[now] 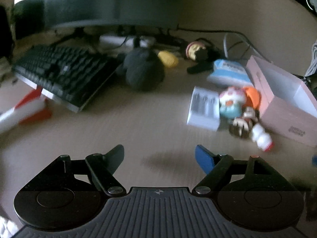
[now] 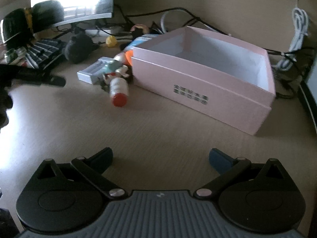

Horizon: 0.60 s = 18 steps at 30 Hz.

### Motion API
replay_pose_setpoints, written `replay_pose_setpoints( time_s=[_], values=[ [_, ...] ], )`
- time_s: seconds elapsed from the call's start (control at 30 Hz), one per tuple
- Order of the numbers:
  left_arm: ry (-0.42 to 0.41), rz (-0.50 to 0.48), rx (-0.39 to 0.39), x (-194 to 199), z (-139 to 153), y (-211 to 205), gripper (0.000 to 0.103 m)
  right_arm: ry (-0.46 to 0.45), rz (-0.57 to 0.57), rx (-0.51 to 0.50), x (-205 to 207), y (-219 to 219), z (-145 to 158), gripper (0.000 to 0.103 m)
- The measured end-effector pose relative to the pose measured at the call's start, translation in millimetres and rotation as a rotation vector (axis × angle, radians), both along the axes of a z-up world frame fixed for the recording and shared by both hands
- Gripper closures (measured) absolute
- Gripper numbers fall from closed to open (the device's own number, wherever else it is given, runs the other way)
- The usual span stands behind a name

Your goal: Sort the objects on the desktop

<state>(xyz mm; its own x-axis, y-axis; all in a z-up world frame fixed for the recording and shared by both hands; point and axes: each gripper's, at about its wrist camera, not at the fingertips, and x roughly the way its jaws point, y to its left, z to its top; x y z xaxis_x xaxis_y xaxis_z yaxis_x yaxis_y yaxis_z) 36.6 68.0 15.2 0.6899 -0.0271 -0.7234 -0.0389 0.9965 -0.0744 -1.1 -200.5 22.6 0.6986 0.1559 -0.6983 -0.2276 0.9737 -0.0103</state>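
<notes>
An open pink box (image 2: 202, 85) (image 1: 285, 107) stands on the beige desk, nothing visible inside. Against its left side lies a heap: a white bottle with a red cap (image 2: 118, 90) (image 1: 261, 138), small figurines (image 1: 231, 101) (image 2: 118, 69) and a pale flat battery case (image 2: 93, 70) (image 1: 204, 109). Behind them sit a blue-white packet (image 1: 227, 71), a yellow toy (image 2: 111, 40) (image 1: 168, 59) and a dark plush (image 1: 144, 71) (image 2: 79, 47). My left gripper (image 1: 159, 156) is open over bare desk, left of the heap. My right gripper (image 2: 160, 158) is open, nothing between its fingers, in front of the box.
A black keyboard (image 1: 63, 75) lies at the left under a monitor (image 2: 75, 0). Cables (image 2: 295, 39) run behind and right of the box. A red and white object (image 1: 25, 111) lies at the far left. A dark arm-like shape (image 2: 37, 77) reaches in from the left.
</notes>
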Motion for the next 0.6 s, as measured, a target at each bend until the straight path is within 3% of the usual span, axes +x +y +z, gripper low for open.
replay_pose_setpoints(
  time_s=[0.1,0.23,0.37,0.47,0.6],
  values=[
    [0.025,0.0,-0.033,-14,-3,6,0.019,-0.125,-0.013,-0.037,1,2,17,0.002],
    [0.026,-0.019,-0.052,-18,-3,3,0.016,-0.129,-0.023,-0.051,28,-1,25,0.02],
    [0.004,-0.032,-0.06,-18,2,1,0.012,-0.179,-0.158,-0.102,44,-3,28,0.026],
    [0.001,-0.032,-0.063,-18,3,3,0.011,-0.134,-0.083,0.059,41,-2,34,0.027],
    [0.01,-0.033,-0.059,-13,1,2,0.011,-0.065,0.085,0.063,41,38,19,0.05]
  ],
)
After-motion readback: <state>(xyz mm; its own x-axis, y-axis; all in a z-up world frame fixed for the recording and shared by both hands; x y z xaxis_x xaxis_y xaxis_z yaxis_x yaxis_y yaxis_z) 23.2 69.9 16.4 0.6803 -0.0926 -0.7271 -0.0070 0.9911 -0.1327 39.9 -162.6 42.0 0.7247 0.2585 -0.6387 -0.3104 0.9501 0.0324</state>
